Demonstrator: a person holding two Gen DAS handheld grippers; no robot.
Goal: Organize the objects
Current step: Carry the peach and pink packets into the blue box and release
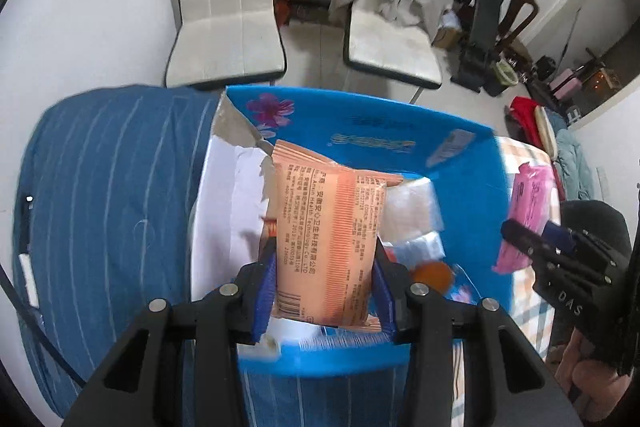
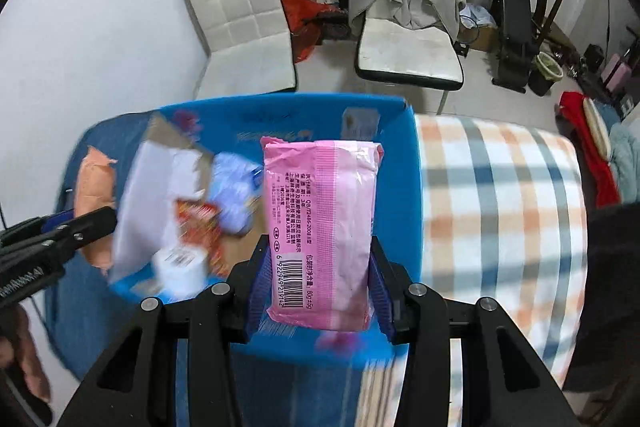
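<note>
My left gripper [image 1: 325, 269] is shut on an orange wipes packet [image 1: 326, 239] and holds it above the open blue cardboard box [image 1: 460, 163]. My right gripper [image 2: 318, 275] is shut on a pink wipes packet [image 2: 320, 227] and holds it over the right side of the same blue box [image 2: 400, 195]. The right gripper [image 1: 532, 231] with the pink packet [image 1: 528, 203] shows at the right of the left wrist view. The left gripper [image 2: 86, 223] with the orange packet [image 2: 94, 183] shows at the left of the right wrist view. The box holds several small packets and a white roll [image 2: 180, 267].
The box sits on a bed with a blue striped cover [image 1: 100, 187] on the left and a plaid blanket [image 2: 500, 207] on the right. Two white chairs [image 2: 244, 27] [image 2: 408, 55] stand beyond the bed, one draped with grey cloth. Gym gear and clutter line the far wall.
</note>
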